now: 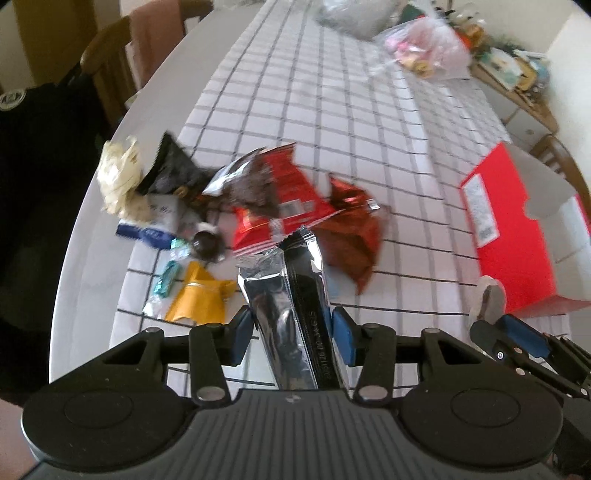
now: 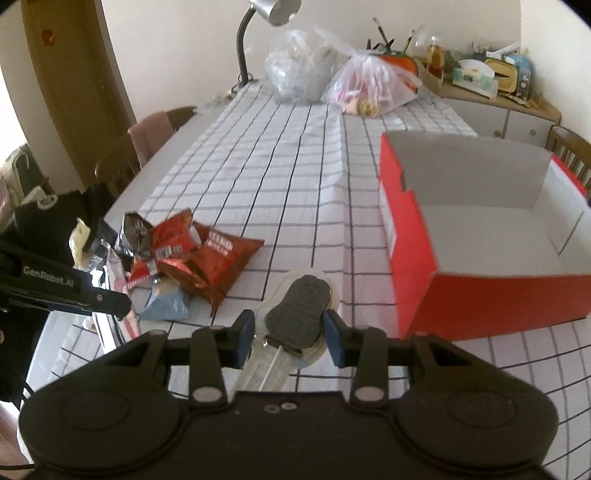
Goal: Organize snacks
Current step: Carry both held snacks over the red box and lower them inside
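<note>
My left gripper (image 1: pixel 291 334) is shut on a long silver snack packet (image 1: pixel 291 306) with a black seam, held above the table. A pile of snacks lies beyond it: a red packet (image 1: pixel 280 199), a dark red foil bag (image 1: pixel 351 229), a black bag (image 1: pixel 173 173), a yellow wrapper (image 1: pixel 199 295). My right gripper (image 2: pixel 290 334) is shut on a clear-wrapped dark cookie snack (image 2: pixel 301 314). The open red box (image 2: pixel 480 236) with a white inside stands to its right, and shows at the right in the left wrist view (image 1: pixel 517 229). The pile (image 2: pixel 184 254) lies to its left.
A checked cloth (image 2: pixel 277 155) covers the table. Plastic bags (image 2: pixel 332 81) and a lamp (image 2: pixel 258 22) stand at the far end. Wooden chairs (image 2: pixel 147 147) line the left side. A cluttered sideboard (image 2: pixel 487 88) is at the back right.
</note>
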Tool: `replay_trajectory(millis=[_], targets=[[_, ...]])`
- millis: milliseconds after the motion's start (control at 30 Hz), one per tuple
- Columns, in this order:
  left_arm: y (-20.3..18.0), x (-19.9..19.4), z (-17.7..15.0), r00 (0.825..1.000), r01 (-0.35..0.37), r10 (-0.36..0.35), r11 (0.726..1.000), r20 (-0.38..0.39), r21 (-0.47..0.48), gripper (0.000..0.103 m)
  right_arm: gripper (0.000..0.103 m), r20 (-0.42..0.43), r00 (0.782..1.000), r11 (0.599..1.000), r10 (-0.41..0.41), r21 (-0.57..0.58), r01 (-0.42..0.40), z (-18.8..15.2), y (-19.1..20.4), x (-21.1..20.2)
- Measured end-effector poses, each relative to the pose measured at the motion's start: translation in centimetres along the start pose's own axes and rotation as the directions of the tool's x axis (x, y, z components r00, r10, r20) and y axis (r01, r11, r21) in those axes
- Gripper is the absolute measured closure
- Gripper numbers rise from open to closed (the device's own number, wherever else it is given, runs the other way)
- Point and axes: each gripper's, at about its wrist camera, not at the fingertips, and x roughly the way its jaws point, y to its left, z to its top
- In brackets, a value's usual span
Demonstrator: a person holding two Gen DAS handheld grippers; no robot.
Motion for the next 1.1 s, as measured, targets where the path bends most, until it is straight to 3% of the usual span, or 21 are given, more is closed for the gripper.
replay_trajectory(millis=[433, 667, 1100], targets=[[-9.0, -3.9, 2.7, 0.993, 0.080, -0.095, 0.982, 0.076, 0.170, 0.057, 0.064, 0.140, 0.990, 0.999, -0.032, -0.004, 0.033, 4.2, -5.7, -5.1], [-15.2, -4.5, 5.1, 0.987, 0.121, -0.145, 0.955, 0.070, 0.272, 0.057, 0.064, 0.147, 0.988, 0.999, -0.054, 0.002, 0.055, 6.2, -10.0, -5.2], [-25.8, -3.0, 9.3, 0.982, 0.147, -0.181, 0.920, 0.060, 0.362, 0.057, 0.064, 0.116, 0.983, 0.990, -0.140, 0.033, 0.137, 9.2, -19.3, -3.0]])
